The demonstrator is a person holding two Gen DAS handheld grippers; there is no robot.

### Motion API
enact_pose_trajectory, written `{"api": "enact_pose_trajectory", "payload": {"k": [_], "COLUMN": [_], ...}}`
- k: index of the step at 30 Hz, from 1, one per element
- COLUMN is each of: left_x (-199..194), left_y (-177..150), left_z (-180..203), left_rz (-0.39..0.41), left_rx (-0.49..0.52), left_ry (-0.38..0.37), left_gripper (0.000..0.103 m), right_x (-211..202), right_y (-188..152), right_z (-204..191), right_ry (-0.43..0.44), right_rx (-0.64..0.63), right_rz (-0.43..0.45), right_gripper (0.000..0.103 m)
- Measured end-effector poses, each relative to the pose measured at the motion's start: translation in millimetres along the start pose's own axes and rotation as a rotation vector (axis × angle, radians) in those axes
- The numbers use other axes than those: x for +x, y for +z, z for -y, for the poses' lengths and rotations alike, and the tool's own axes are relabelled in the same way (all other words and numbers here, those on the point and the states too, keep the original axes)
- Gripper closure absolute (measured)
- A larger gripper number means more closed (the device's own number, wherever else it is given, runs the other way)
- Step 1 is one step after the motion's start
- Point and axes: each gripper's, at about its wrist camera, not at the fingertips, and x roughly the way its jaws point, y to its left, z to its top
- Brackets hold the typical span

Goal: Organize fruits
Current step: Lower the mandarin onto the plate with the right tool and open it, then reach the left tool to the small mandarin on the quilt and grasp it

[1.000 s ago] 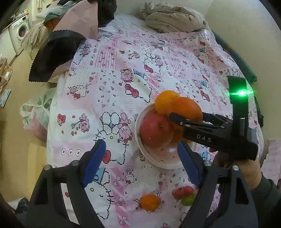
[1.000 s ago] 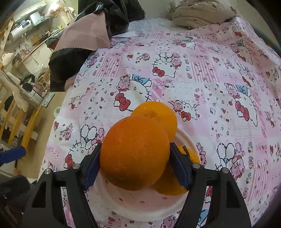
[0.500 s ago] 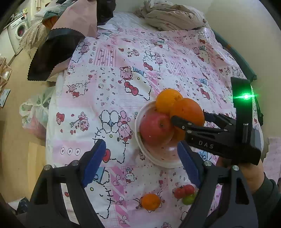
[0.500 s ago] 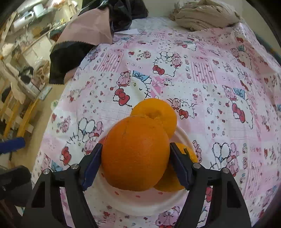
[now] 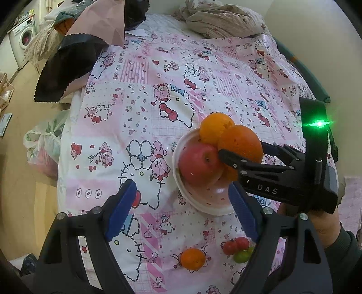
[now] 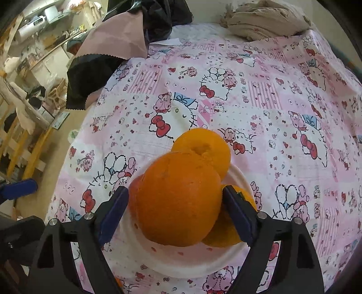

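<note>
My right gripper point(image 6: 175, 209) is shut on a large orange point(image 6: 178, 199) and holds it just over the white bowl point(image 6: 181, 262). In the left wrist view the same orange point(image 5: 241, 144) sits on top of a red apple point(image 5: 199, 164) and a second orange point(image 5: 213, 127) in the bowl point(image 5: 203, 203), with the right gripper point(image 5: 244, 156) around it. My left gripper point(image 5: 181, 212) is open and empty, hovering above the cloth in front of the bowl. A small orange point(image 5: 193, 259), red tomatoes point(image 5: 235, 245) and a green fruit point(image 5: 242, 256) lie on the cloth nearer me.
The pink cartoon-print cloth point(image 5: 203, 74) covers the table. A black and pink fabric pile point(image 5: 86, 45) lies at the far left corner and a beige bundle point(image 5: 224, 20) at the far edge. A plastic bag point(image 5: 43, 144) sits on the floor left of the table.
The held orange has sunk slightly lower onto the fruit in the bowl. My left gripper has drifted a little; its jaws stay open.
</note>
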Motion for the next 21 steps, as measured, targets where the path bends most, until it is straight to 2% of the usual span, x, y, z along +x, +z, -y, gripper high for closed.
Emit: {"api": "enact_pose_trajectory", "payload": {"k": [5,8,11,12,16,21], "left_x": [-0.4,-0.8,-2.8,-3.7,-9.2,-19.8], "left_y": [-0.3,0.3,2.5,2.9,2.1,-6.0], "left_z": [0.2,-0.6,-2.0,-2.4,-3.2,1.5], "left_rz": [0.002,0.009,0.020,0.025,0.051,0.076], "left_rx": [-0.001,-0.002,-0.014,-0.018,-0.019,0.003], "left_ry": [-0.001,0.004,0.013,0.014,0.037,0.049], "left_gripper": [0.022,0.022,0.022,0.022,0.022,0.022], "right_x": [-12.2,-40.4,-54.0,-72.6,-89.7,-118.8], "right_y": [4.4,12.8,15.8,16.4,10.6,-23.9], "right_z": [5.9,17.3,24.9,35.5,43.7,43.2], "right_ry": [0.039,0.070,0.075,0.097,0.091,0.092], "right_rx": [0.036,0.088,0.120,0.167,0.210,0.273], "right_rz": [0.054,0.139,0.163,0.190,0.195,0.164], "right_gripper": [0.016,0.016,0.015,0.015,0.015,0.015]}}
